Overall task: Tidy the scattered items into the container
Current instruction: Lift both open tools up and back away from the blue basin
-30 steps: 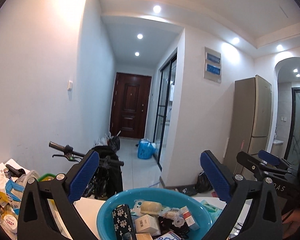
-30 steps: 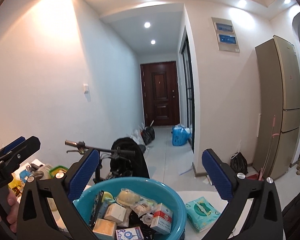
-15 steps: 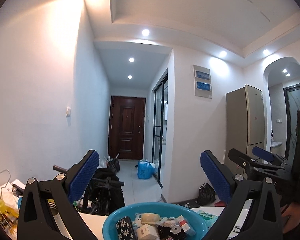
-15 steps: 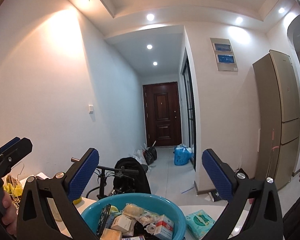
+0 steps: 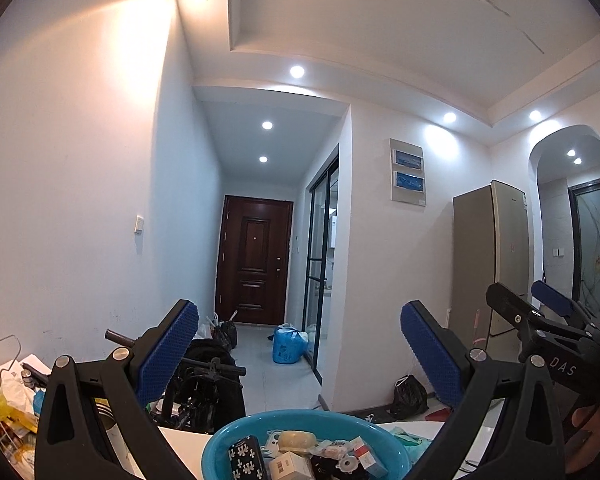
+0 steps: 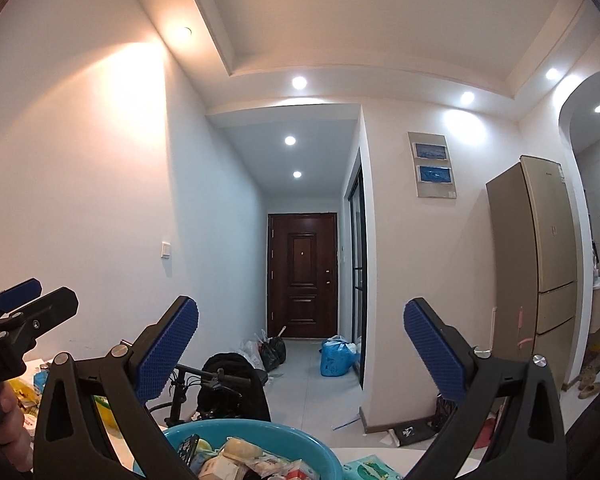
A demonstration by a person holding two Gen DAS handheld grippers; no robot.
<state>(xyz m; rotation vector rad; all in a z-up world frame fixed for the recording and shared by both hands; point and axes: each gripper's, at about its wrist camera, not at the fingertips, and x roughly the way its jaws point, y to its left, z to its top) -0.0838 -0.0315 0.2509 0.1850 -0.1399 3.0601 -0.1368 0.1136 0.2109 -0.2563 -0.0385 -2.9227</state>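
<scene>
Left gripper and right gripper both stand wide apart, holding nothing, raised above the blue basin. The basin sits on the white worktop, filled with small boxes and packets. A green tissue pack lies just beside it.

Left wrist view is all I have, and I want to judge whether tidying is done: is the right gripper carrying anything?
Observer: No. In its own camera the right gripper is open, with nothing between the fingers.
Operator: Anything outside the basin?
Observer: Yes. A green tissue pack lies on the white table, to the right of the blue basin.
Operator: And my left gripper?
Observer: The right camera shows the left gripper side-on, with a hand gripping its handle.
</scene>
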